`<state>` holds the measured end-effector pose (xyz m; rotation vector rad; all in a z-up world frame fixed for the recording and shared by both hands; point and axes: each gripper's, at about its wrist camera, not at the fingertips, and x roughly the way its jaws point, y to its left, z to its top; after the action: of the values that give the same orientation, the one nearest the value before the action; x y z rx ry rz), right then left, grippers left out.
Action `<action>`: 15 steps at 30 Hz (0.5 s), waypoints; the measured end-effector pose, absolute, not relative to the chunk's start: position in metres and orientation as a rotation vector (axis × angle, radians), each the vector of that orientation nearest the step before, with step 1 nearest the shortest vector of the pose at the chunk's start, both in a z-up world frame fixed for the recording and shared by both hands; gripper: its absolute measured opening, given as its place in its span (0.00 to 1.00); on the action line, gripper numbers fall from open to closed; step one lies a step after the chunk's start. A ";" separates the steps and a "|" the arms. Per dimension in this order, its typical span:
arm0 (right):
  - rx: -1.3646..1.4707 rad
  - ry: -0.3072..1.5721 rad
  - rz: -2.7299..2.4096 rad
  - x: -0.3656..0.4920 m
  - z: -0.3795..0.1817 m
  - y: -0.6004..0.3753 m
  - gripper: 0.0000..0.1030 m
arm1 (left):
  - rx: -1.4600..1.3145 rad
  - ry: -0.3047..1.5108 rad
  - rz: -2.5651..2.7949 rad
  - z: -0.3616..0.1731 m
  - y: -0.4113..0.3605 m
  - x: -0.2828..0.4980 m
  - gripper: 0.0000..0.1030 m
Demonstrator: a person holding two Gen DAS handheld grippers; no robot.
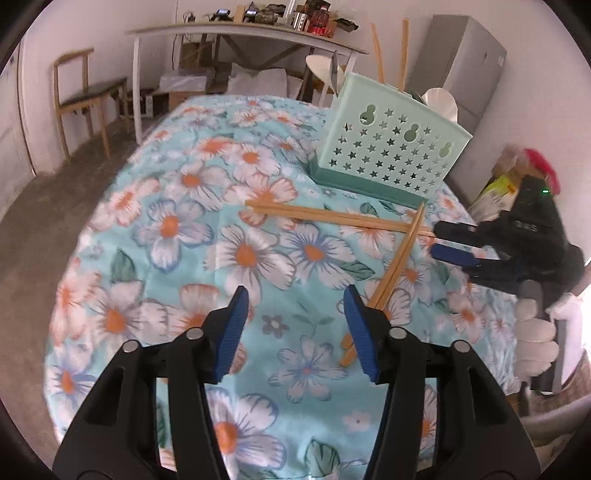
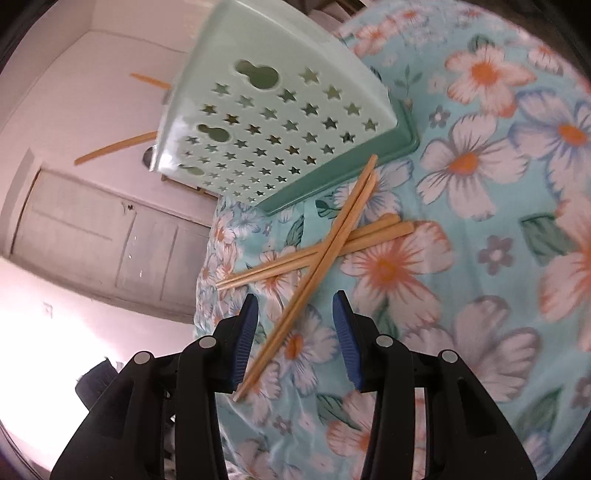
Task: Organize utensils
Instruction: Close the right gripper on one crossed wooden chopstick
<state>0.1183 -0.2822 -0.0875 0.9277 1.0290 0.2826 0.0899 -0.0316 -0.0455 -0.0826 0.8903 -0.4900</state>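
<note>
Two pairs of wooden chopsticks lie crossed in an X on the floral cloth [image 1: 184, 236] covering the desk. The long pair [image 1: 332, 217] runs roughly side to side in the left wrist view, just in front of the caddy. The second pair [image 1: 397, 258] crosses over it, top end near the caddy's base, lower end passing behind the left tongs' right-hand pad. In the right wrist view that crossing pair [image 2: 314, 273] lies on top of the other pair [image 2: 317, 253], w/ its near end by the right tongs' left-hand pad.

Utensil caddy [image 1: 391, 147]: pale green plastic, star-shaped cutouts plus a few keyhole slots, sitting on a darker green drip tray [image 1: 354, 184] near the far right part of the desk. Two more chopsticks [image 1: 404, 51] stand upright in it, tips above the rim; a white spoon-like item [image 1: 439, 101] also pokes up behind it.

Left tongs [image 1: 297, 325]: blue pads apart, nothing between them, hovering over the cloth; no contact w/ the chopsticks that I can make out. Right tongs [image 2: 295, 332]: also parted, crossing pair's lower stretch lies between the pads but they aren't pressing on it. In the left wrist view the right tongs [image 1: 448, 242] come in from the right edge, tips just beside the long pair's end, held by a white-gloved hand [image 1: 535, 332].

Beyond: a wooden chair [image 1: 85, 96], a white side table [image 1: 243, 33] w/ clutter, a grey fridge [image 1: 461, 62].
</note>
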 end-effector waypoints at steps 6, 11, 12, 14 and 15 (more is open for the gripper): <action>0.970 1.095 0.235 0.137 -0.105 -0.271 0.39 | -0.183 0.928 -0.542 -0.063 -0.023 0.098 0.34; 0.946 1.110 0.195 0.140 -0.105 -0.264 0.25 | -0.229 0.933 -0.557 -0.068 -0.017 0.098 0.30; 0.954 1.112 0.188 0.140 -0.107 -0.263 0.19 | -0.234 0.932 -0.559 -0.068 -0.016 0.099 0.30; 0.982 1.105 0.189 0.138 -0.110 -0.264 0.14 | -0.238 0.930 -0.562 -0.068 -0.015 0.099 0.30; 0.986 1.104 0.190 0.136 -0.110 -0.265 0.14 | -0.239 0.929 -0.564 -0.068 -0.015 0.099 0.30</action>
<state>0.1361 -0.2655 -0.1100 0.9864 1.1043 0.1898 0.0994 -0.0152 -0.0680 -0.2390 0.9287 -0.5641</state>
